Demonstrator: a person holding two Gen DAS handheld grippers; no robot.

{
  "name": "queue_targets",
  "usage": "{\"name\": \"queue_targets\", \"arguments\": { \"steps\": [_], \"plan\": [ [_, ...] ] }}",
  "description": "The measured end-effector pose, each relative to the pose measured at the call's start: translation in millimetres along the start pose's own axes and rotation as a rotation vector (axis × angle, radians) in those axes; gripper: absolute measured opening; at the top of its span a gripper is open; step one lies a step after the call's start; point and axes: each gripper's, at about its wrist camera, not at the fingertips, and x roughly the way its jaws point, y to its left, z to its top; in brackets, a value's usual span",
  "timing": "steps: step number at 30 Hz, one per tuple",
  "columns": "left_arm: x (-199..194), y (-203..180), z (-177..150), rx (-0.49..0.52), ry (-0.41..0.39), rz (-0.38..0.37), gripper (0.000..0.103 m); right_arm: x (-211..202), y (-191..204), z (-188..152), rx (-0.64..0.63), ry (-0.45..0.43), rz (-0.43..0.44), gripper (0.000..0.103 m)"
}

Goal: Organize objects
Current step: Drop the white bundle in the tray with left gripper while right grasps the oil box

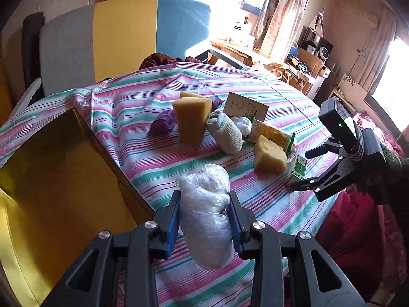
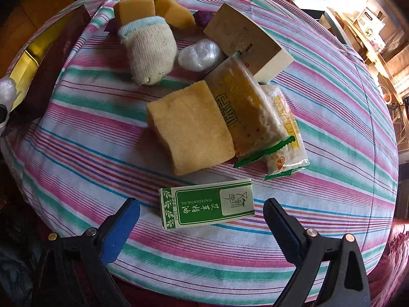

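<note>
My left gripper (image 1: 204, 202) is shut on a crumpled clear plastic bag (image 1: 205, 212), held above the striped cloth beside a gold box (image 1: 58, 179). My right gripper (image 2: 202, 215) is open, its fingers either side of a small green essential-oil box (image 2: 207, 208) lying on the cloth; it also shows in the left wrist view (image 1: 309, 166). Behind the green box lie a yellow sponge (image 2: 189, 128), two cracker packets (image 2: 258, 117), a rolled sock (image 2: 150, 53), a second plastic wad (image 2: 200, 55), a beige carton (image 2: 245, 41) and more sponges (image 2: 153, 10).
The striped cloth (image 1: 268, 97) covers a rounded surface that drops off at the right onto red bedding (image 1: 352, 230). A purple wrapper (image 1: 163, 122) lies by the tall sponge (image 1: 191, 120). A grey, yellow and blue panel (image 1: 122, 33) stands behind.
</note>
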Motion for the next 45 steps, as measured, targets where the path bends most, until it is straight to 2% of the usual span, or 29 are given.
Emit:
{"name": "queue_targets", "arguments": {
  "steps": [1,3,6,9,13,16,22,30,37,40,42,43,45],
  "plan": [
    [-2.9,2.9,-1.4,-0.005,-0.003,0.005,0.035,1.6,-0.2,0.7,0.006,-0.005,-0.007,0.096],
    [-9.6,11.4,-4.9,-0.028,-0.007,0.014,0.035,4.3,-0.6,1.0,0.025,-0.017,-0.028,0.076],
    [-23.5,31.8,-10.7,-0.074,-0.025,0.031,0.035,3.8,4.0,-2.7,0.031,-0.042,-0.055,0.075],
    [-43.1,73.7,-12.8,-0.182,-0.049,0.083,0.035,4.0,4.8,-8.3,0.058,-0.067,-0.065,0.075],
    [-63.4,146.8,-19.2,-0.330,-0.078,0.224,0.035,3.8,-5.8,-15.6,0.145,-0.103,-0.061,0.075],
    [-73.3,200.2,-25.0,-0.419,-0.079,0.323,0.035,3.8,-8.0,-17.6,0.163,-0.111,-0.067,0.075],
    [-68.5,273.6,-28.0,-0.559,-0.062,0.403,0.035,4.0,-12.5,-18.3,0.191,-0.131,-0.073,0.075],
    [-36.3,315.1,-10.3,-0.635,-0.040,0.454,0.038,9.0,-20.2,-3.1,0.227,-0.145,-0.049,0.075],
    [-12.1,331.0,0.7,-0.604,-0.006,0.553,0.044,12.2,-26.7,7.9,0.233,-0.152,-0.047,0.074],
    [-15.7,328.4,1.3,-0.581,-0.015,0.577,0.043,8.8,-24.5,11.4,0.232,-0.156,-0.050,0.074],
    [-23.2,324.0,0.0,-0.572,-0.030,0.594,0.043,3.8,-23.1,-4.6,0.233,-0.159,-0.050,0.074],
    [-28.1,320.8,-2.0,-0.575,-0.036,0.594,0.044,1.6,-20.3,-2.2,0.235,-0.162,-0.052,0.074],
    [-38.4,312.3,-6.1,-0.581,-0.052,0.588,0.049,-2.5,-21.4,-4.4,0.246,-0.177,-0.051,0.074]
  ]
}}
